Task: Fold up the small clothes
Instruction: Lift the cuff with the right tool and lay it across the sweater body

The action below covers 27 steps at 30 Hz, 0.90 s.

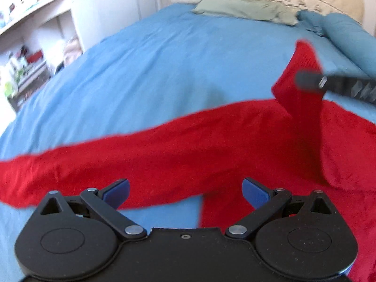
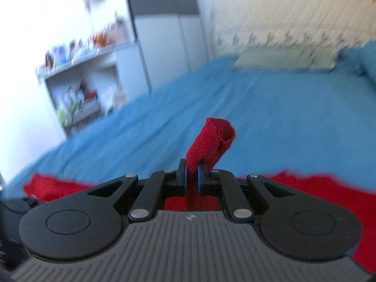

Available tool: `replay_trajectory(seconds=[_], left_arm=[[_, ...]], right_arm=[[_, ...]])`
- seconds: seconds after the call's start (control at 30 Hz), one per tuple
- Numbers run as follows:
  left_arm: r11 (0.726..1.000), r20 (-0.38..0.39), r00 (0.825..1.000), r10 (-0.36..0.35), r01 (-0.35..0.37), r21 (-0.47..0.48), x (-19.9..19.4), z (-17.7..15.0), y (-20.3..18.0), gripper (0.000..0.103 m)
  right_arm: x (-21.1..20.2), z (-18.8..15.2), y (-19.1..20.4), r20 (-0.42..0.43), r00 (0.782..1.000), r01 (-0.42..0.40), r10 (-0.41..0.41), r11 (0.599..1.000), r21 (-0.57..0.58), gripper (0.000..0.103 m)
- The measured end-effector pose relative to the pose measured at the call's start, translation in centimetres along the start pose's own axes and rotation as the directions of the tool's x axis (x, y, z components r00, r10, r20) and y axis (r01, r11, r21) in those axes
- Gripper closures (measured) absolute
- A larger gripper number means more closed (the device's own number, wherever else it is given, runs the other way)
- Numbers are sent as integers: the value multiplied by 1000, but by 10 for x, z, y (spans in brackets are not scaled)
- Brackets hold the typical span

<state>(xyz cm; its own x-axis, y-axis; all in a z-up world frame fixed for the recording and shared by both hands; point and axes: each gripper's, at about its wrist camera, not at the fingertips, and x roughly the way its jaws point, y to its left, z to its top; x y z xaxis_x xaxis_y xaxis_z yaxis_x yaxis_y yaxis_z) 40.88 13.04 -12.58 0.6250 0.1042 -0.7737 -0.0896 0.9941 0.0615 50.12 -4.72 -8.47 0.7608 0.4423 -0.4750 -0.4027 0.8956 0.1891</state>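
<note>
Firstly, in the left wrist view, the left gripper (image 1: 185, 193) stood with its blue-padded jaws spread wide and nothing between them; the soft red knitted garment (image 1: 188, 155) lay just ahead of and below it on the blue bedsheet (image 1: 145, 70), its long axis running across the view from the lower left edge up towards the right; at the right end a narrow ribbed strip of the same fabric rose off the sheet, pinched by the right gripper (image 1: 312, 81), which entered from the right edge.

Next, in the right wrist view, the right gripper (image 2: 192, 176) was closed tight on that ribbed strip; the end of the red knitted garment (image 2: 211, 138) stood up beyond the pads, curled over; the rest of the cloth trailed below and behind the jaws onto the blue bedsheet (image 2: 258, 108); the surroundings were blurred.

Judgement: the right hand had the raised end; the left, empty, was nearer the long flat run of cloth, and the fold likely depends on carrying the held end along that axis.
</note>
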Motion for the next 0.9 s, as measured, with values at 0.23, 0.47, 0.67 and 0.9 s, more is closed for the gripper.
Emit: replay_trajectory(seconds=[0.23,0.47,0.67,0.9], left_arm=[[1000,-1,1000,-15,15,-27,13,-11,23,0],[999,40,999,-37,38,-35,0,-9,22,0],[996,84,993,-87,86,9,-7,13,-7,0],[983,80,984,-162,154,95,18,37,-80,0]], right_arm=[[46,-59,26,-126,992,-16,7,997,-71,65],[7,-58,18,-55,998,-45,42,997,-59,2],[-76,-64,-44,-49,979,196,-198,980,-47,2],[-152,-134,-127,-106,859,471,-501,854,-219,3]])
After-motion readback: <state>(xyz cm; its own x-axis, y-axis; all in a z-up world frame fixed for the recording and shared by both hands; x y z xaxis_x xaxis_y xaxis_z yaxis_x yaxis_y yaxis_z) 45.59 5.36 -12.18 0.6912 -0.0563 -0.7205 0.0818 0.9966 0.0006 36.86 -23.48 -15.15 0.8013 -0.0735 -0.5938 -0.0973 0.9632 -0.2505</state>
